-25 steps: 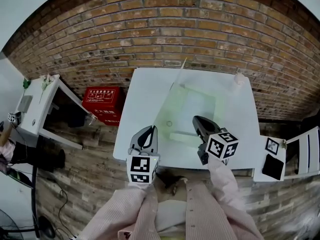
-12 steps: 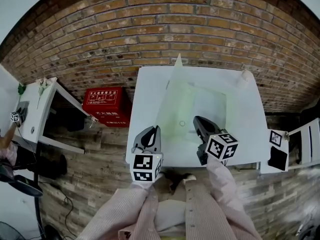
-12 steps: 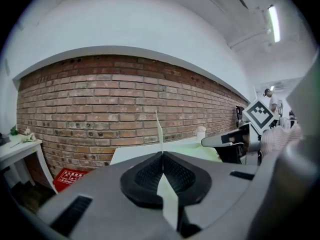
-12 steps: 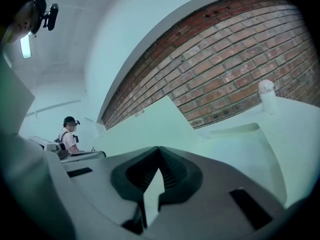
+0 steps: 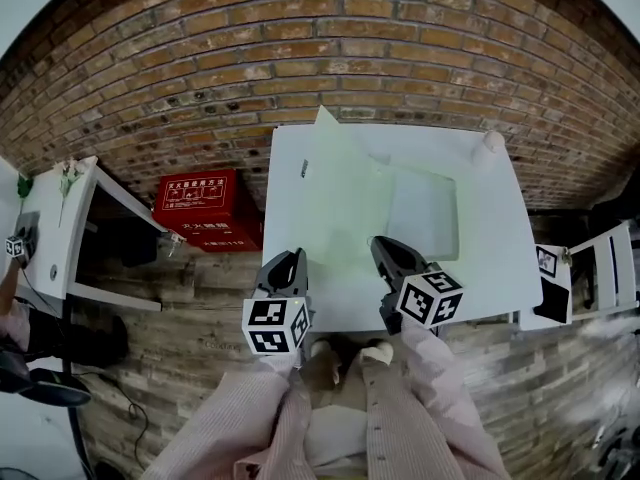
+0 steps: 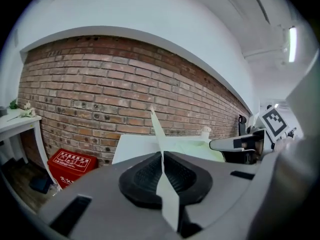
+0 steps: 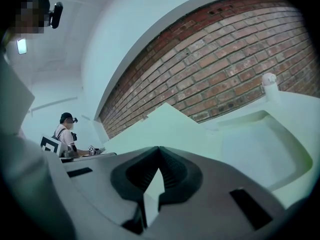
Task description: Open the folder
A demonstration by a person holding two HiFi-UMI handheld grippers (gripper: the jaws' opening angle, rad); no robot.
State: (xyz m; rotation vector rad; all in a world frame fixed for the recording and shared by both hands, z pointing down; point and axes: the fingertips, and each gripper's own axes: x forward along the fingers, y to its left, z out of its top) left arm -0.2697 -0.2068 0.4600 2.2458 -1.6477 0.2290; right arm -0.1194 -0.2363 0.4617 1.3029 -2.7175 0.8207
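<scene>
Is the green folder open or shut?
Open: the pale green see-through plastic folder has its front cover lifted off the back sheet lying on the white table.

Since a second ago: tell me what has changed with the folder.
The folder cover has swung further open, over toward the left, pinched in the left gripper, whose fingers are just starting to open. The right gripper still pins the lower leaf. Table and small white object unchanged.

We see a pale, translucent green folder [image 5: 350,208] on a white table [image 5: 490,238]. At twelve o'clock runs a red-brown brick wall [image 5: 300,58] with light mortar lines. At nine o'clock sits a red box [image 5: 205,213] with white print. At six, our sleeves [image 5: 250,418] are pink and finely striped.
</scene>
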